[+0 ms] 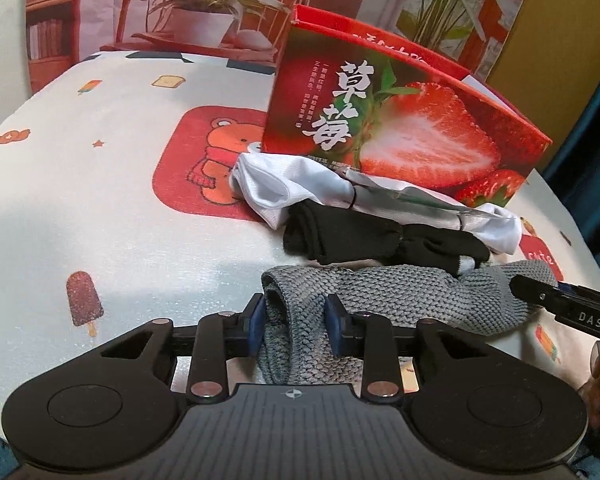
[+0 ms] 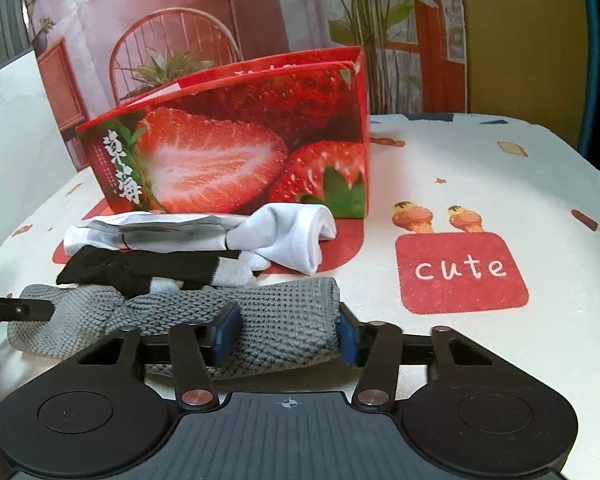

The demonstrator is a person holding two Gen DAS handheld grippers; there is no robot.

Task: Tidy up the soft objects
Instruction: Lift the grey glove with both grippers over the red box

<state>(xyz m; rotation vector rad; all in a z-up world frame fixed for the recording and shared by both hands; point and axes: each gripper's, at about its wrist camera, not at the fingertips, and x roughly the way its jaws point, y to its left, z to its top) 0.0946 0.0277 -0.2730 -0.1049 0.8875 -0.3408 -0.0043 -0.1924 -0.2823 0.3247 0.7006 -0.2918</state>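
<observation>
A grey knitted sock pair (image 1: 384,300) lies on the table nearest to me, also in the right wrist view (image 2: 260,312). My left gripper (image 1: 296,322) is shut on its left end. My right gripper (image 2: 288,334) straddles its other end, its blue pads (image 2: 226,330) touching the knit on both sides. Behind lie a black sock pair (image 1: 340,236) (image 2: 140,268) and a white sock pair (image 1: 284,188) (image 2: 292,236). A red strawberry box (image 1: 396,120) (image 2: 236,140) stands behind them, open at the top.
The table has a white cloth printed with a bear, popsicles and a red "cute" patch (image 2: 460,272). A poster backdrop with plants and a chair stands behind the box. The right gripper's finger (image 1: 560,308) shows at the right of the left wrist view.
</observation>
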